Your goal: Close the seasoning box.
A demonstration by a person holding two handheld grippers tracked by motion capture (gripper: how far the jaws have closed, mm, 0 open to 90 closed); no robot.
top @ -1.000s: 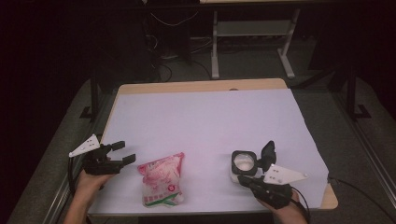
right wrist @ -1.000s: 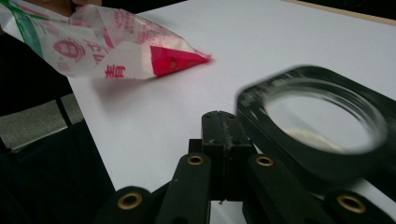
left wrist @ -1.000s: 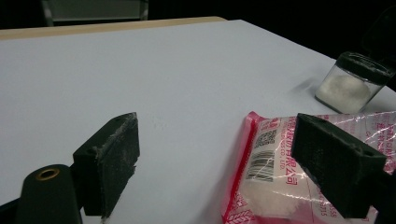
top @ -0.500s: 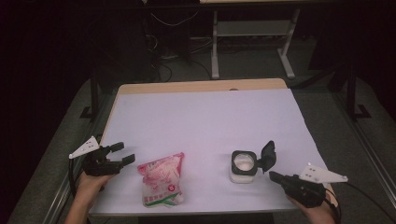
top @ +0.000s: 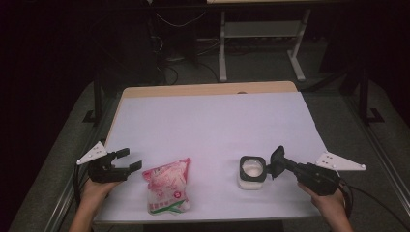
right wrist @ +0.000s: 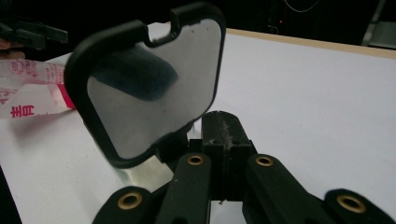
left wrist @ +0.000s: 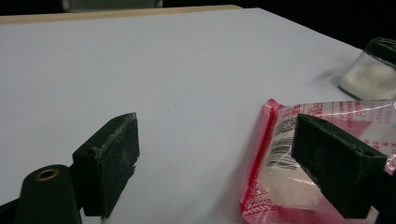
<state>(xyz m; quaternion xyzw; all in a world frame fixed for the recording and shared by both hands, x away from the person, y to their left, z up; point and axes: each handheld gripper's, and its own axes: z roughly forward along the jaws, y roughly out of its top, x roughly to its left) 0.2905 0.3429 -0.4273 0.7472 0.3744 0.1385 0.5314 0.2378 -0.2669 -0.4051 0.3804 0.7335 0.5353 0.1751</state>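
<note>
- Left claw [top: 126, 159] hangs at the near left edge of the worktop [top: 212, 121], jaws spread and empty, aimed toward the pouch; it looks parked, ready to pick the pouch up once the jar is open.
- Pouch [top: 167, 192], a clear resealable bag printed in red with white powder or grains inside, lies flat near the front edge, just beside that claw. In the left gripper view its sealed red edge [left wrist: 261, 154] lies next to the right-hand jaw, not touched.
- Jar [top: 252, 172], a small square glass container holding a white granular fill, stands upright right of the pouch and well apart from it, its mouth uncovered, probably so that the pouch's contents can go in.
- Lid [top: 277, 161], black-framed with a clear pane, stands tilted up at the jar's right rim; whether a hinge joins it to the jar I cannot tell.
- Right claw [top: 281, 163] is closed on the lid's edge, seemingly holding it back off the mouth; the right gripper view shows the pane [right wrist: 154, 98] pinched just above the jaws.
</note>
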